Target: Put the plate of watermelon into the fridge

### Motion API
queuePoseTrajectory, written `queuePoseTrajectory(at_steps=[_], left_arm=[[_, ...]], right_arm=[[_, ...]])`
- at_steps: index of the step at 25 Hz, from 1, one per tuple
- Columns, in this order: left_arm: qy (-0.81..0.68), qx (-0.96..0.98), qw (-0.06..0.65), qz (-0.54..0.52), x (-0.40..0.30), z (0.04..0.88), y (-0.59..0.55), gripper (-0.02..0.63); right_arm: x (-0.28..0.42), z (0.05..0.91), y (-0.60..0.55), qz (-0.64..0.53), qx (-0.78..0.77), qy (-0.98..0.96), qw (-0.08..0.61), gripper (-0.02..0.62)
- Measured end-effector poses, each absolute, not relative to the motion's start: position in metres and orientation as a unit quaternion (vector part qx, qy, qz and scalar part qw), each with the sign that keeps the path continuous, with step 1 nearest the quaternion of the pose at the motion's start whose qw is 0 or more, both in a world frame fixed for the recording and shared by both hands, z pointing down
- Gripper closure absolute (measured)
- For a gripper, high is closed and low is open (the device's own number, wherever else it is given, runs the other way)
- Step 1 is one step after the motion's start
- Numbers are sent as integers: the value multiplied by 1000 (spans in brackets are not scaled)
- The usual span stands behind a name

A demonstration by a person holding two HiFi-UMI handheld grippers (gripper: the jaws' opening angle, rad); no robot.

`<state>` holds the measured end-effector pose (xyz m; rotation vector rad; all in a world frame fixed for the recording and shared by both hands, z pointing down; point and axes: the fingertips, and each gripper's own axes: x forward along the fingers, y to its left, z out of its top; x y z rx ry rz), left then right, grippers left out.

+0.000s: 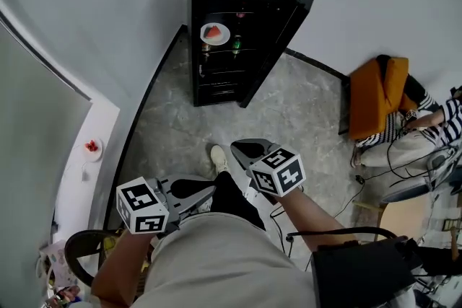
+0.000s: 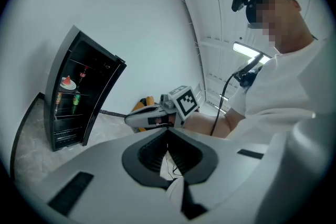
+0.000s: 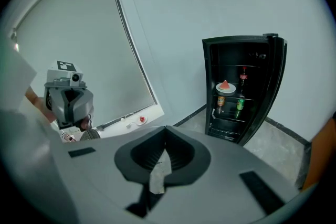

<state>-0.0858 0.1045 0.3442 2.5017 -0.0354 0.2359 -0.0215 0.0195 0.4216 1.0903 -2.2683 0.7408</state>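
Tall black fridge [image 1: 229,25] stands open, its door [image 1: 292,29] swung wide. Round white plate of red watermelon [image 1: 214,33] rests on the fridge's upper shelf. Left tool [image 2: 168,138] and right tool [image 3: 165,136] are closed, empty, well back from the fridge. Likely remaining: push the door shut gently, without jolting the shelf.

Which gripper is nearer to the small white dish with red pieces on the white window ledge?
Left. The left gripper is on the same side as the small white dish, right of it in the head view; the right gripper lies farther across.

Fridge shelf [image 3: 253,96] holds plate of watermelon [image 3: 224,86].
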Motion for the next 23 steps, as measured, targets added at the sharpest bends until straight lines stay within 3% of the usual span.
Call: queuePoseTrajectory(at_steps=[23], left_arm=[[7,950,295,105,-72,354,147,595]], right_arm=[[-28,404,93,260,400,-844,246,581]])
